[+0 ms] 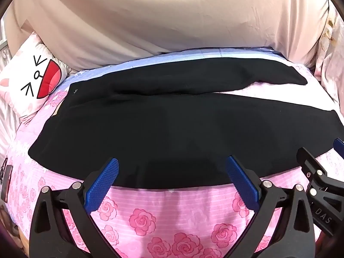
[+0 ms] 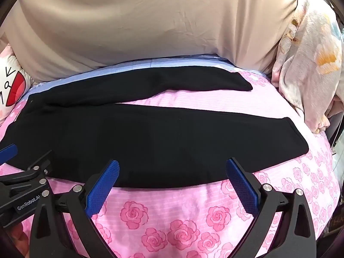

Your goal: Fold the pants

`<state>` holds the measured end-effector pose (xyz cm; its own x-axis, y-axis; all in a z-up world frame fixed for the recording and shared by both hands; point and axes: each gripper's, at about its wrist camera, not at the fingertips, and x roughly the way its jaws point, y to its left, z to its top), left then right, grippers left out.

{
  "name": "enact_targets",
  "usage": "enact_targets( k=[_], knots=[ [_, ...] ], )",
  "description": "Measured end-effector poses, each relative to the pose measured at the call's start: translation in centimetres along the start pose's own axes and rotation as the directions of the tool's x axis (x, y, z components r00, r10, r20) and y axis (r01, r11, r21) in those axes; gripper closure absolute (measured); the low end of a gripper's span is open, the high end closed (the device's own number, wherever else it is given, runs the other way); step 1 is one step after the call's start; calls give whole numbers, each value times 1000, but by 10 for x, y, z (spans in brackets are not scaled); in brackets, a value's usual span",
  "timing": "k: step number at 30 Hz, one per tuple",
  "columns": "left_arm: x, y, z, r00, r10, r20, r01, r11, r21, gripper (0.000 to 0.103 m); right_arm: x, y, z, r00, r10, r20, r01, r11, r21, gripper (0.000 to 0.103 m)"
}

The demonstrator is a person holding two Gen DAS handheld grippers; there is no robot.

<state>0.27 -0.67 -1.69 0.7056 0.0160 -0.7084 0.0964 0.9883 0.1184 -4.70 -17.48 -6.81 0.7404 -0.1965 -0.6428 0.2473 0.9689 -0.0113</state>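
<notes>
Both tools poised at the near hem, first fold not yet begun.

The black pants (image 1: 163,129) lie flat on the rose-print bedspread (image 1: 172,210), waistband toward 9 o'clock, legs splayed toward 3. Your left gripper (image 1: 172,167) and right gripper (image 2: 172,167) hover spread wide and empty over the near leg's 6 o'clock edge. Next, I judge, you pinch that edge at both points and carry it toward 12 onto the far leg (image 2: 193,79).

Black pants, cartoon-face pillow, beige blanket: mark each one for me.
black pants (image 1: 172,129), left wrist view, middle of the near leg.
cartoon-face pillow (image 1: 32,86), left wrist view, white face beside the red mouth.
beige blanket (image 2: 139,21), right wrist view, smooth middle of the fabric.
</notes>
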Motion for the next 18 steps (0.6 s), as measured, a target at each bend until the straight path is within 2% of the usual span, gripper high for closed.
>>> enact_targets(
  k=[18],
  knots=[
    [-2, -3, 4, 1000, 6, -9, -6, 1000, 5, 5, 2, -1, -1, 1000, 0, -7, 0, 1000, 6, 5]
  ],
)
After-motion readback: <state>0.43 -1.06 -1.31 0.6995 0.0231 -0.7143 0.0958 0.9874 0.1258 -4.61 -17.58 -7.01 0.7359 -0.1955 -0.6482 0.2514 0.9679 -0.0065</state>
